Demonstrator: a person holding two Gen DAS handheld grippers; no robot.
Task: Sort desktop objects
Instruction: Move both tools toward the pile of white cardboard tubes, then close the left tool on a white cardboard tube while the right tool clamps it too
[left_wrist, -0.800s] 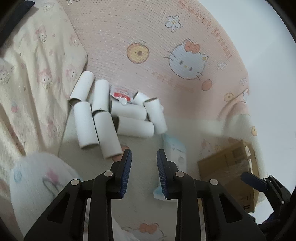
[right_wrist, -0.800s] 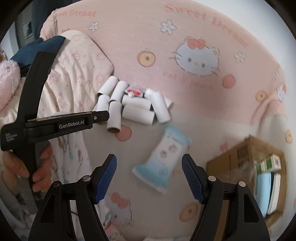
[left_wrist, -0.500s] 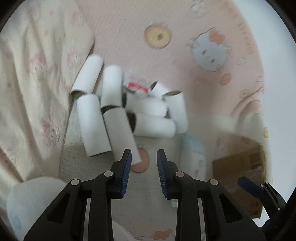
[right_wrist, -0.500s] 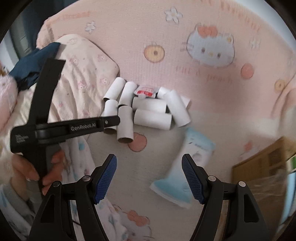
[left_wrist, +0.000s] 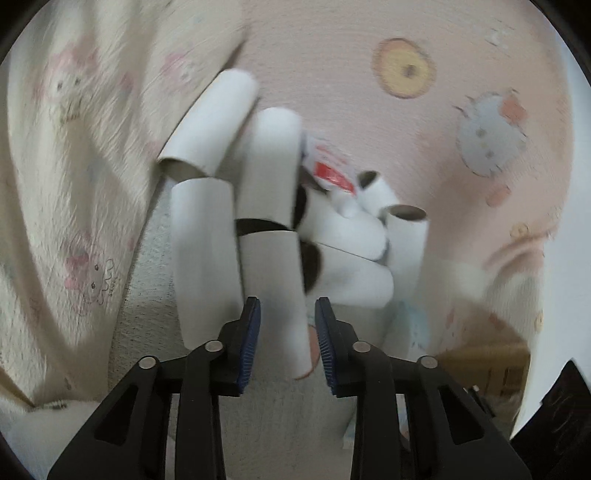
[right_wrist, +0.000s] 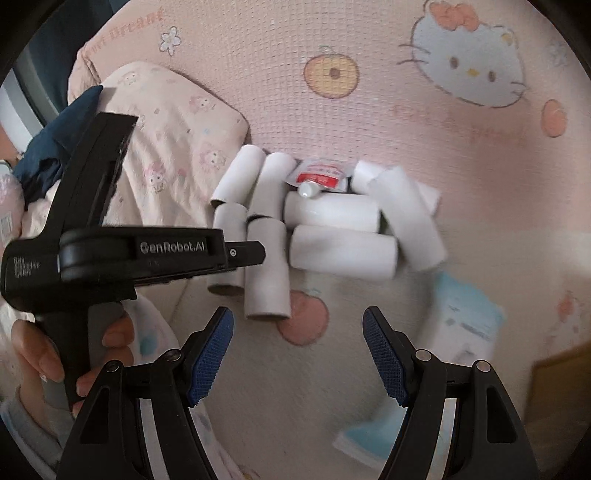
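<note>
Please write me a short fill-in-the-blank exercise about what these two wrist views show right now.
1. The white cardboard tubes lie in a ____ on the pink cartoon-cat blanket.
2. The small pouch resting on the tubes is white and ____.
3. The right gripper has its blue-padded jaws wide ____.
4. The nearest tube reaches between the jaws of the ____ gripper.

Answers: pile; red; open; left

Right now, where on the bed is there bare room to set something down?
Free: the pink blanket beyond the cardboard tubes, and the pale strip between the tubes and the right hand-held gripper. Crowded: the tube pile, the red sachet and the blue pack.
</note>
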